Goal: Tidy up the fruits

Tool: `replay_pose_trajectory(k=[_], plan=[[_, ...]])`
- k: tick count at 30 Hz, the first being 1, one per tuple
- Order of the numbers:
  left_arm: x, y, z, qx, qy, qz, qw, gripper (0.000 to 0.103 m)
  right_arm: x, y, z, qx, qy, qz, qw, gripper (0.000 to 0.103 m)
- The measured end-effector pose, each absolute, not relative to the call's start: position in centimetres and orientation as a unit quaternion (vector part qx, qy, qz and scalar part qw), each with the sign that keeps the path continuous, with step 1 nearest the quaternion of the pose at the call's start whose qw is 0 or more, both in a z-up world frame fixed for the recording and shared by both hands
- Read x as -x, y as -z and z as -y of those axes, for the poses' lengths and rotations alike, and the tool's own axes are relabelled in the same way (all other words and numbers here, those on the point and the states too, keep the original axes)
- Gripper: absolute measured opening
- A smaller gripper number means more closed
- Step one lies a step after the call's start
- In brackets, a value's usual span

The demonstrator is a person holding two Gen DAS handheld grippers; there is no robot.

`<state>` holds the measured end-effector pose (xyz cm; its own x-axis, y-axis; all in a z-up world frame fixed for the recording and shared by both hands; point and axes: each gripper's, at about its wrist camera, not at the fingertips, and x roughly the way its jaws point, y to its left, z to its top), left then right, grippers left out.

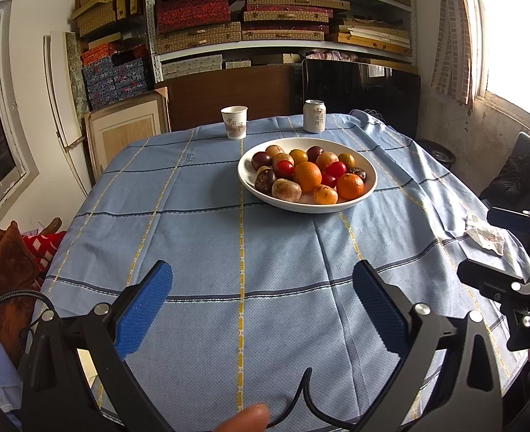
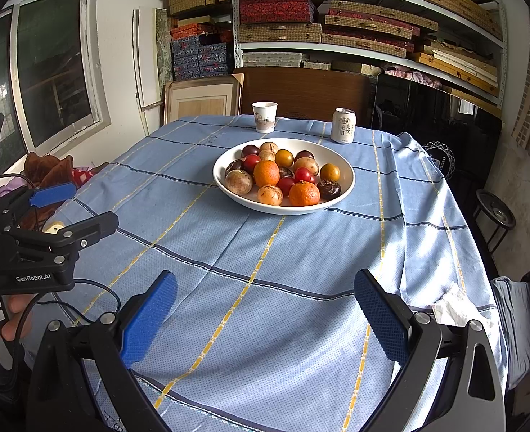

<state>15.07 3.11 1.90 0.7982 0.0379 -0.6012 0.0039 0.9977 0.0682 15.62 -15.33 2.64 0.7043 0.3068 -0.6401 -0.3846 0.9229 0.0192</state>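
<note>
Item: white bowl (image 1: pixel 367 189), far centre of the worktop (image 1: pixel 200 252), on a blue checked cloth. Contents: the fruits, all piled inside it, none loose on the cloth. The raised rim keeps round pieces from rolling off.

Count, by the right wrist view:
- Orange citrus, larger: two (image 2: pixel 266 172), (image 2: pixel 304 193).
- Small red round fruit (image 2: pixel 302 174): three.
- Small yellow-orange round fruit (image 2: pixel 283 157): two.
- Dark purple or wrinkled brown fruit (image 2: pixel 328 188): about five; the pile hides some, so this figure is a fair guess.
- Tan speckled fruit (image 2: pixel 238 181): four, possibly more behind.

The kinds lie mixed, not grouped. This fits either fruit gathered into one dish or a heap waiting to be sorted; the pictures do not settle which.

Beyond the bowl: one paper cup (image 1: pixel 234 122), far left; one drinks can (image 1: pixel 314 116), far right. One crumpled paper (image 1: pixel 486 237) at the near right edge.

Left claw (image 1: pixel 261 315): spread wide, grasping nothing, held low at the near edge. Right claw (image 2: pixel 265 320): likewise spread and empty, beside it, both aimed at the bowl.
</note>
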Motion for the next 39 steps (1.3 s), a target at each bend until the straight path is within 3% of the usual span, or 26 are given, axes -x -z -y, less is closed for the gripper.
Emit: replay_pose_trajectory(k=[39], plan=[[-15.12,-1.25,-3.35,-0.036,-0.018,-0.324,0.945,0.098,-15.61,-2.82,15.38,0.054,-0.186,-0.339,0.921,0.099]])
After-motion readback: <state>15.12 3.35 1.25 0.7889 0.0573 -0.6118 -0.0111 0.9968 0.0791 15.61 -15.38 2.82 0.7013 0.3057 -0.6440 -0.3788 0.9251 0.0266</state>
